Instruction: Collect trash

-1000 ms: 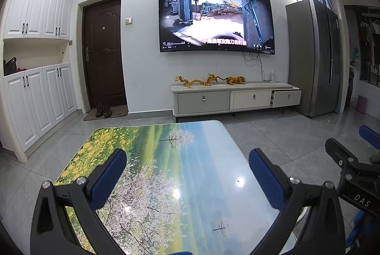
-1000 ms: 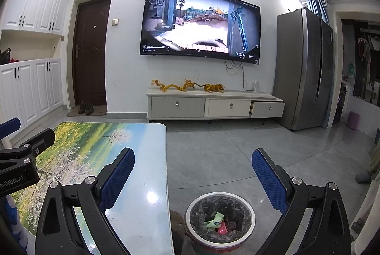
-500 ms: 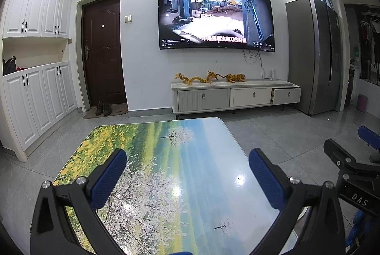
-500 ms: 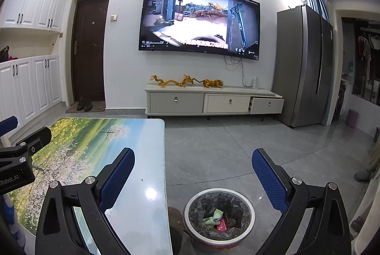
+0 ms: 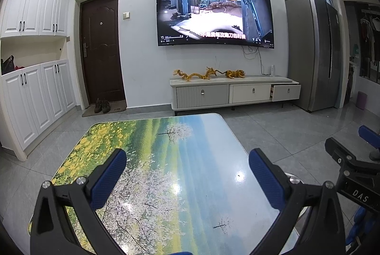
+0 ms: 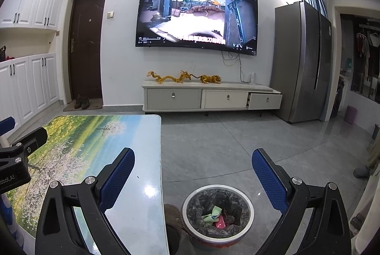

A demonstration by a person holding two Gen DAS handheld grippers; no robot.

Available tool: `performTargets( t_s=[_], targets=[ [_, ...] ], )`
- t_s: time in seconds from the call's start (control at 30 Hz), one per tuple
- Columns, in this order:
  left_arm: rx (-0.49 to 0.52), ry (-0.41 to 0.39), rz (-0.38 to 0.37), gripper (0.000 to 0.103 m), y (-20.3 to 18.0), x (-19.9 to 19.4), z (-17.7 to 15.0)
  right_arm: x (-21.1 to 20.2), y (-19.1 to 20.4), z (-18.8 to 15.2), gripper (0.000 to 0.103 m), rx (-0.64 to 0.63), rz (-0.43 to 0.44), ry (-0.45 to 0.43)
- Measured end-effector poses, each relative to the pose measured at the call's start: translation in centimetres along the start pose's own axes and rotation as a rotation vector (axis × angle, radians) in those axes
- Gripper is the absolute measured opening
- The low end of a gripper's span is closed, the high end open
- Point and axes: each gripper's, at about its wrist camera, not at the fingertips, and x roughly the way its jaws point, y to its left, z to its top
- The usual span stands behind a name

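My left gripper (image 5: pixel 187 164) is open and empty, held above the table with the printed landscape top (image 5: pixel 166 141). My right gripper (image 6: pixel 193 167) is open and empty, held over the table's right edge (image 6: pixel 156 136) and the floor. A round trash bin (image 6: pixel 217 214) with a black liner stands on the floor right of the table, below the right gripper. Green and pink wrappers (image 6: pixel 215 215) lie inside it. I see no loose trash on the table in either view. The right gripper shows at the right edge of the left wrist view (image 5: pixel 349 160).
A TV stand (image 5: pixel 235 91) with one drawer partly open stands at the far wall under a large TV (image 5: pixel 213 15). A grey fridge (image 5: pixel 313 50) is at the right, white cabinets (image 5: pixel 35 93) and a dark door (image 5: pixel 102 48) at the left. Grey tiled floor (image 6: pixel 237 141) surrounds the table.
Both views have tilted up slightly, so the room sits lower in the frames. Both grippers stay open and empty.
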Motion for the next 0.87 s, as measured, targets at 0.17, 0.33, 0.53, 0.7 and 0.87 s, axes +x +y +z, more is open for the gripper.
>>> performTargets(
  t_s=[0.17,0.33,0.53,0.7,0.87],
  targets=[
    [-0.002,0.008,-0.001,0.103,-0.1,0.5,-0.1,0.3,-0.2,0.0,0.098,0.004,-0.004,0.006],
    [0.001,0.015,-0.004,0.103,-0.2,1.1,-0.2,1.1,-0.5,-0.2,0.098,0.012,-0.007,0.021],
    [0.006,0.030,-0.013,0.103,-0.5,2.0,-0.8,2.4,-0.8,-0.7,0.098,0.018,-0.011,0.051],
    [0.012,0.049,-0.013,0.103,-0.6,3.3,-1.1,3.5,-0.7,-1.2,0.098,0.018,-0.015,0.077],
    [0.019,0.059,-0.015,0.103,-0.9,4.3,-1.0,4.7,-0.6,-1.3,0.098,0.018,-0.023,0.097]
  ],
)
